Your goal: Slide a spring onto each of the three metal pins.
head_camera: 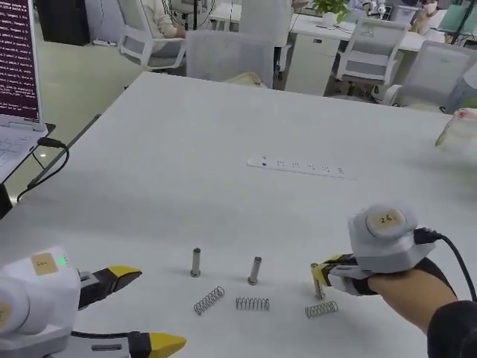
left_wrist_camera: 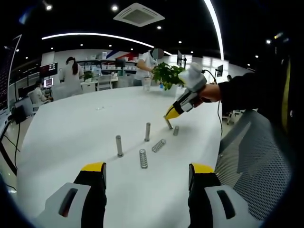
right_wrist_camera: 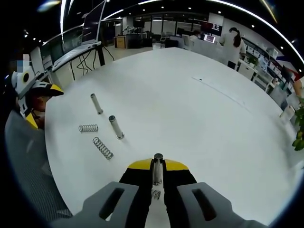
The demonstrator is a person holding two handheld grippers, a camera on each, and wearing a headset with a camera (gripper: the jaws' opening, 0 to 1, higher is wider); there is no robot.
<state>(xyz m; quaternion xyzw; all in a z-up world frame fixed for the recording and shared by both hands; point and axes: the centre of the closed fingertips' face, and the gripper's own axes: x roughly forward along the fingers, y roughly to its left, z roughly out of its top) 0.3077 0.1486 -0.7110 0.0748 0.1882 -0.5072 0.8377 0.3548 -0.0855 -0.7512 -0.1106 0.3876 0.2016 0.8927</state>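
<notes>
Two metal pins (head_camera: 196, 262) (head_camera: 255, 271) stand upright on the white table (head_camera: 223, 149). A third pin (head_camera: 316, 281) stands to their right, and my right gripper (head_camera: 323, 276) is shut on it; in the right gripper view that pin (right_wrist_camera: 157, 169) rises between the jaws. Three springs lie flat in front of the pins: one on the left (head_camera: 209, 300), one in the middle (head_camera: 253, 303), one on the right (head_camera: 321, 309). My left gripper (head_camera: 149, 309) hangs open at the near left, well short of the pins, with nothing between its fingers (left_wrist_camera: 93, 169).
A white power strip (head_camera: 297, 167) lies mid-table behind the pins. At the far left a laptop (head_camera: 15, 74) sits with a black cable (head_camera: 52, 160). A clear plastic item (head_camera: 458, 128) rests at the right edge. Office chairs (head_camera: 223, 56) stand beyond the table.
</notes>
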